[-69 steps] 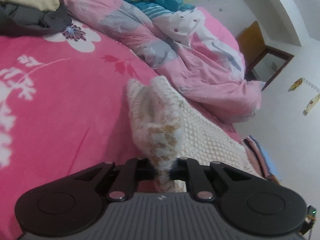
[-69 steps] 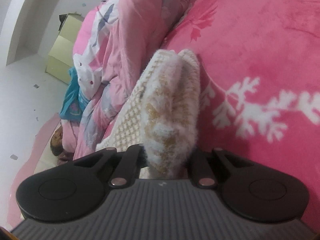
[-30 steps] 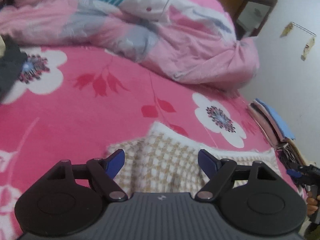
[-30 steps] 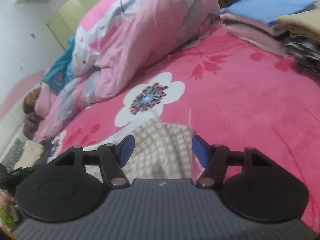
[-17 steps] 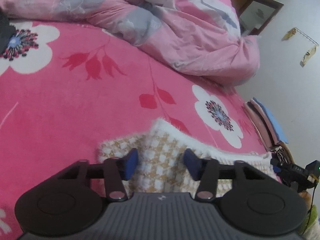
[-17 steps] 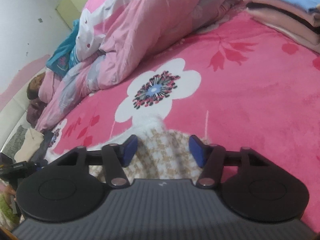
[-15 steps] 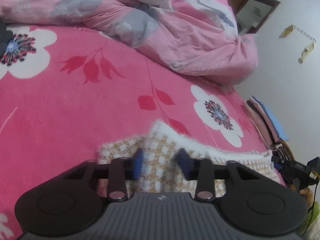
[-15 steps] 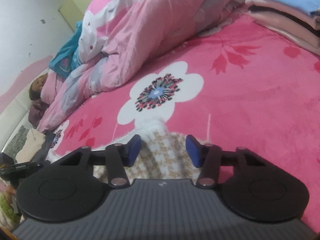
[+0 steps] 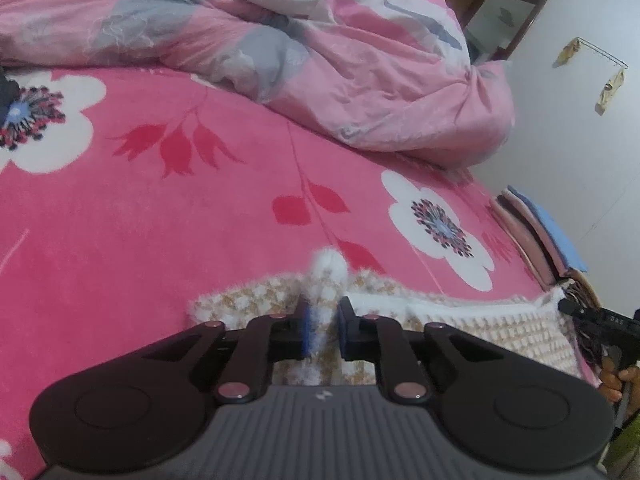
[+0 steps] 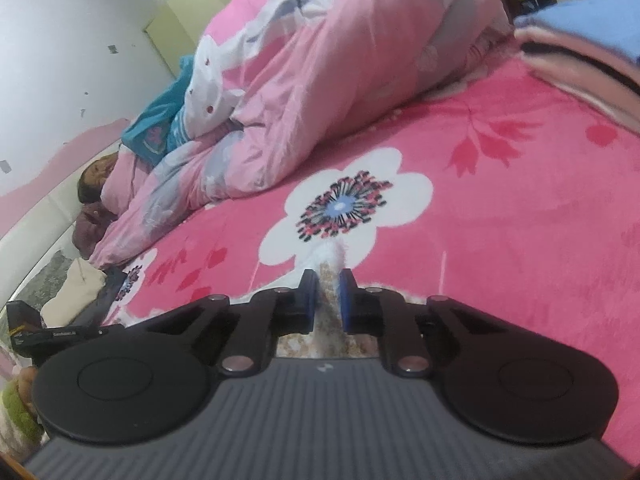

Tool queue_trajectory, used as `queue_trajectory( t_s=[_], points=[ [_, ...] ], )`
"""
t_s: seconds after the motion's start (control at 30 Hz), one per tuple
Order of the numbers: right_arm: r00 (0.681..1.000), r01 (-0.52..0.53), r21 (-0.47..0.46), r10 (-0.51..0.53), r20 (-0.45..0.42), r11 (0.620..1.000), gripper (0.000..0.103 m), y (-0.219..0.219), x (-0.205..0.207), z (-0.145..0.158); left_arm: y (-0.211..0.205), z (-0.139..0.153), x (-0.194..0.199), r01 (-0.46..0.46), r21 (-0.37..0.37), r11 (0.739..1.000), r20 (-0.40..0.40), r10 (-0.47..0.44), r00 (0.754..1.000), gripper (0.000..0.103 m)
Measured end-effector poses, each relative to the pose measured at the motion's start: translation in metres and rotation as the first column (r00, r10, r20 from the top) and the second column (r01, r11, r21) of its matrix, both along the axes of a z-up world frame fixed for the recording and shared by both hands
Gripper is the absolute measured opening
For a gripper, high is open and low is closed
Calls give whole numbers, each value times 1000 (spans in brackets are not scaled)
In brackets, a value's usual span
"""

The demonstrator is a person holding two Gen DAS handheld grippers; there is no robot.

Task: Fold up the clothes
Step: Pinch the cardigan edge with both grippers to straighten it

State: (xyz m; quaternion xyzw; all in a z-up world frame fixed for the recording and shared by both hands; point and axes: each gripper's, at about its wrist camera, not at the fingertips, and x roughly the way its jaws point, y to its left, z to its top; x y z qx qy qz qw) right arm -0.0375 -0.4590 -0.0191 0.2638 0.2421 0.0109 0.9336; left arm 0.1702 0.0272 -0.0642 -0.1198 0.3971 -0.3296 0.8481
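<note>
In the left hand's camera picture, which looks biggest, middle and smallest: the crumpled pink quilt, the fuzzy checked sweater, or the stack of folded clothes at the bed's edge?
1. Crumpled pink quilt, clearly the largest.
2. Checked sweater, partly hidden by the left gripper pinching it, and nearest the camera, so flattered.
3. Stack of folded clothes, smallest, though farther off.

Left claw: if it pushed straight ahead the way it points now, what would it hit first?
The left claw, shut on the fuzzy checked sweater, would probably meet the pink flowered blanket just beyond the pinched edge; depth is unclear.
</note>
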Motion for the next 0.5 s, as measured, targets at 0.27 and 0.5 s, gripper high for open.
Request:
queue_trajectory(
  t_s=[0.27, 0.5],
  points=[
    [996, -16, 26, 19, -85, 1000, 18, 0, 13, -18, -13, -1, -1, 28, 75, 997, 36, -31, 999, 18],
    [999, 25, -32, -23, 41, 999, 7, 10, -1, 8, -3, 19, -12, -24, 33, 999, 135, 19, 991, 10]
  ],
)
